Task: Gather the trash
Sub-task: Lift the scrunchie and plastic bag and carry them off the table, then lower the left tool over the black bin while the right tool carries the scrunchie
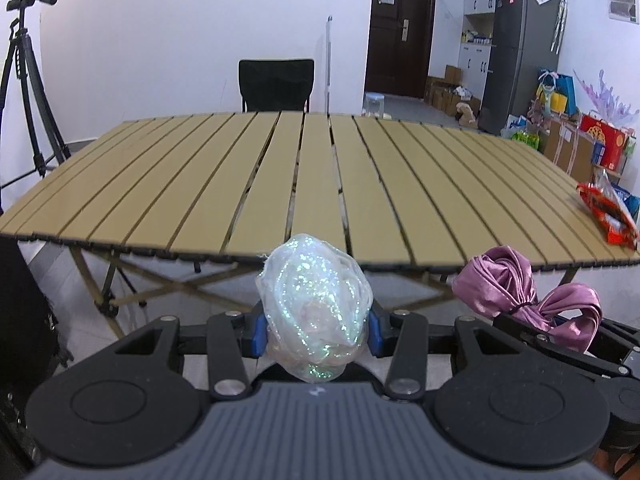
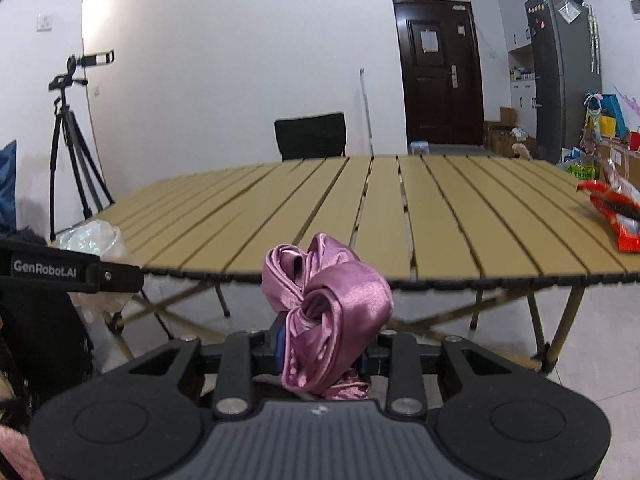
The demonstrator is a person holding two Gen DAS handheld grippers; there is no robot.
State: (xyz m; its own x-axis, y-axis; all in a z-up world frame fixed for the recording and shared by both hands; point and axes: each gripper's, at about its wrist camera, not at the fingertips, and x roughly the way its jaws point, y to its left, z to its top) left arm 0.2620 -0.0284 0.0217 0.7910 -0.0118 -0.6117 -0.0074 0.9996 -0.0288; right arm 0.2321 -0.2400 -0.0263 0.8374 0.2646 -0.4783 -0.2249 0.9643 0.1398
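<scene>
Both grippers are loaded and held in front of the near edge of the slatted table (image 1: 280,168), clear of its surface. The left gripper (image 1: 316,330) is clamped on a crumpled ball of iridescent film (image 1: 316,304), with the blue pads pressing its two flanks; the right gripper (image 2: 322,350) is clamped on a bunched purple satin cloth (image 2: 328,300), most of which spills above and below the fingers. One further item, a red snack wrapper (image 1: 608,216), lies on the table near its right edge, well apart from both grippers. No bin or bag is identifiable in either view, so the drop-off point must be located before moving. The step in hand is judged to be carrying the two held items to that point. Maintain clamping force throughout the carry: the film is springy and likely to slip out if the jaws relax, and the satin is slick (it is gripped only at a gathered waist). Keep the two grippers apart so the trailing cloth does not snag on the other tool. Release only once each load is directly over the receptacle, then return for the wrapper.
</scene>
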